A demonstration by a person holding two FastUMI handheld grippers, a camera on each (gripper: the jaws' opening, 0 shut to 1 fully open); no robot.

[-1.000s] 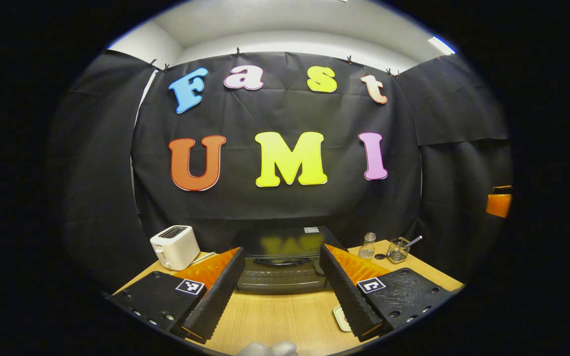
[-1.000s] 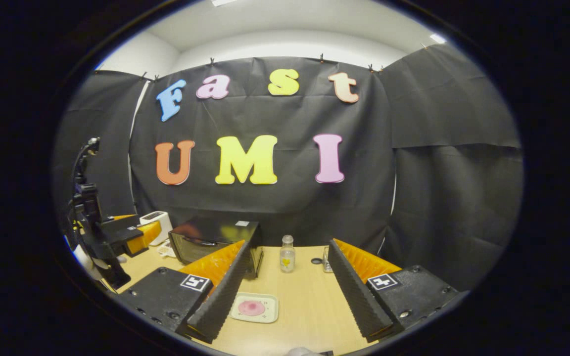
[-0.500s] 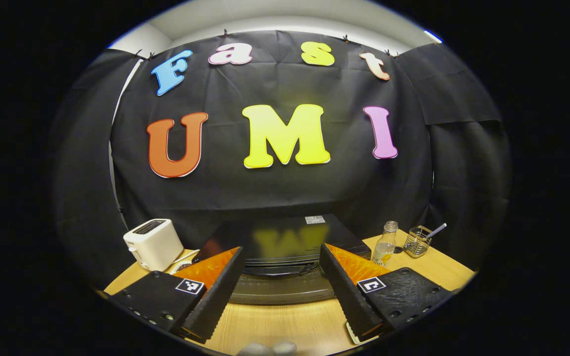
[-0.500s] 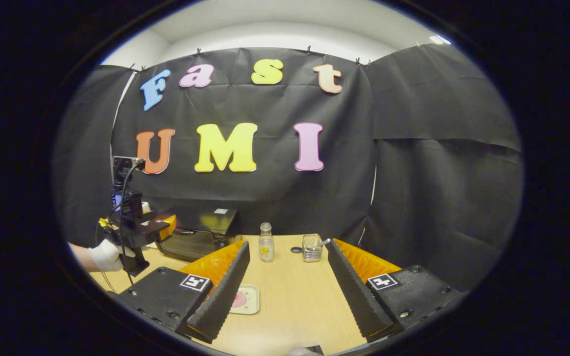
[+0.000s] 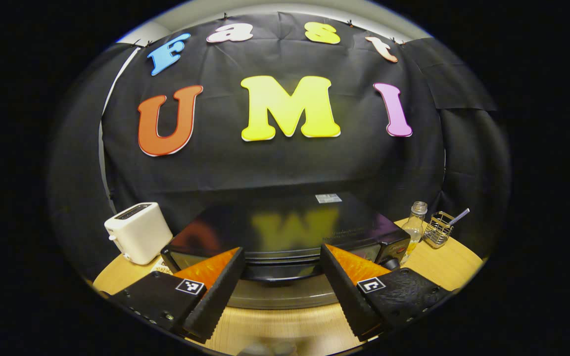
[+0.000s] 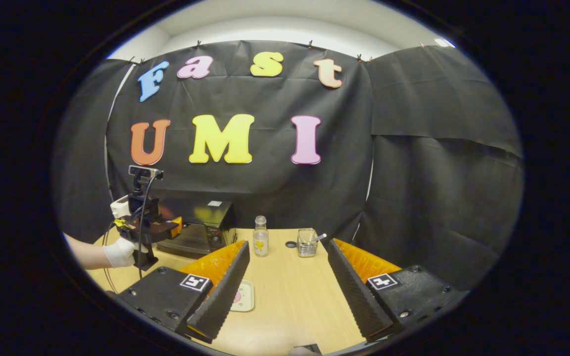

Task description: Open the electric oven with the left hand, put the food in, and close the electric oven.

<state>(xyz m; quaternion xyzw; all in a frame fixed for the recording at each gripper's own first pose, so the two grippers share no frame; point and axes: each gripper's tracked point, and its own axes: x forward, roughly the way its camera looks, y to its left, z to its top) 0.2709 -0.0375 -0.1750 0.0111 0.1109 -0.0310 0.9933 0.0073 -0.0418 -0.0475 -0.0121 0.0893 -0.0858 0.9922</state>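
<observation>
The black electric oven [image 5: 285,230] stands at mid-table with its door shut, and its bar handle [image 5: 277,269] runs along the front just below the top. My left gripper [image 5: 281,251] is open, close in front of the oven, with a finger on either side of the handle's middle and touching nothing. In the right gripper view the oven [image 6: 201,225] is at the left, and a gloved hand [image 6: 119,252] holds the left gripper [image 6: 159,228] at its front. My right gripper [image 6: 289,244] is open over the table. A small pale plate with pink food [image 6: 244,296] lies half hidden behind its left finger.
A white toaster [image 5: 136,232] sits left of the oven. To the oven's right stand a glass bottle [image 5: 416,222] and a wire holder [image 5: 438,230] with a utensil in it. The wooden table [image 6: 295,296] stretches ahead of the right gripper.
The left gripper has moved forward up to the oven front, which now looms larger. The right gripper has shifted, so the plate slid left behind its finger.
</observation>
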